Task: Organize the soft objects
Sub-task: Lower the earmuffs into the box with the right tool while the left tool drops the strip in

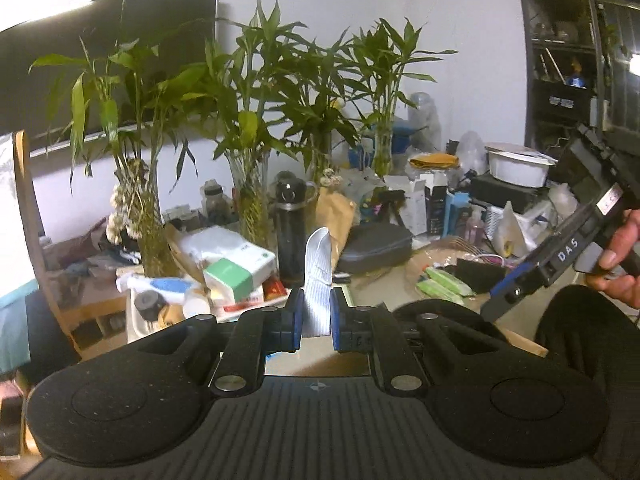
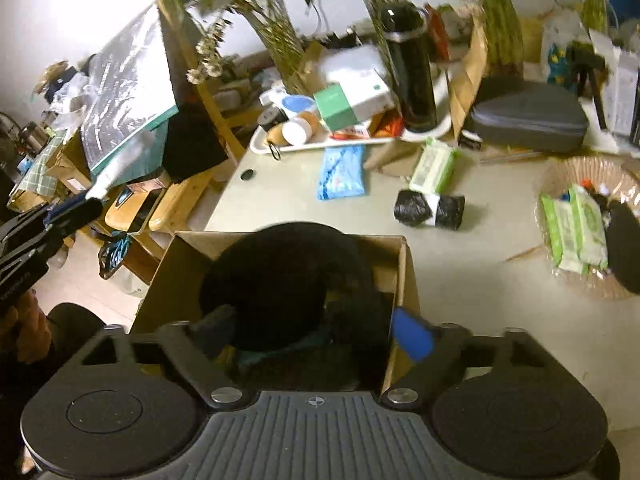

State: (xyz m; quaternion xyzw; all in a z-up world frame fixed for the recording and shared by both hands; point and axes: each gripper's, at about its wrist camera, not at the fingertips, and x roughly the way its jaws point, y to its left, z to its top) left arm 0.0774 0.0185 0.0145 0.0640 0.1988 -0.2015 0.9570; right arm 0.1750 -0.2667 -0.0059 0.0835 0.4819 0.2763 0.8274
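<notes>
The left gripper [image 1: 315, 320] is clamped narrowly on a pale grey striped cloth [image 1: 318, 276], which stands up between its blue pads and curls over at the top, lifted above the table edge. The right gripper [image 2: 316, 330] has its jaws spread wide, one blue pad [image 2: 414, 334] at the right wall of an open cardboard box [image 2: 408, 276]; a black soft thing [image 2: 288, 280] lies in the box between the jaws, and no pad presses on it. The box sits at the near edge of a pale table [image 2: 480, 248]. Just beyond it lie a black roll with a white band [image 2: 430, 208], a green and white wipes pack [image 2: 434, 166] and a blue packet [image 2: 342, 172], apart from one another. To the right a woven basket [image 2: 560, 176] holds more green wipes packs [image 2: 576, 228] and something black. Farther back a white tray [image 2: 280, 148] carries a black bottle [image 2: 410, 68], a green and white carton [image 2: 348, 100] and small jars, and a grey zip case [image 2: 528, 118] rests beside it. Behind these stand bamboo plants [image 1: 256, 80] in glass vases against a white wall, with a dark screen [image 1: 100, 52] at the left.
</notes>
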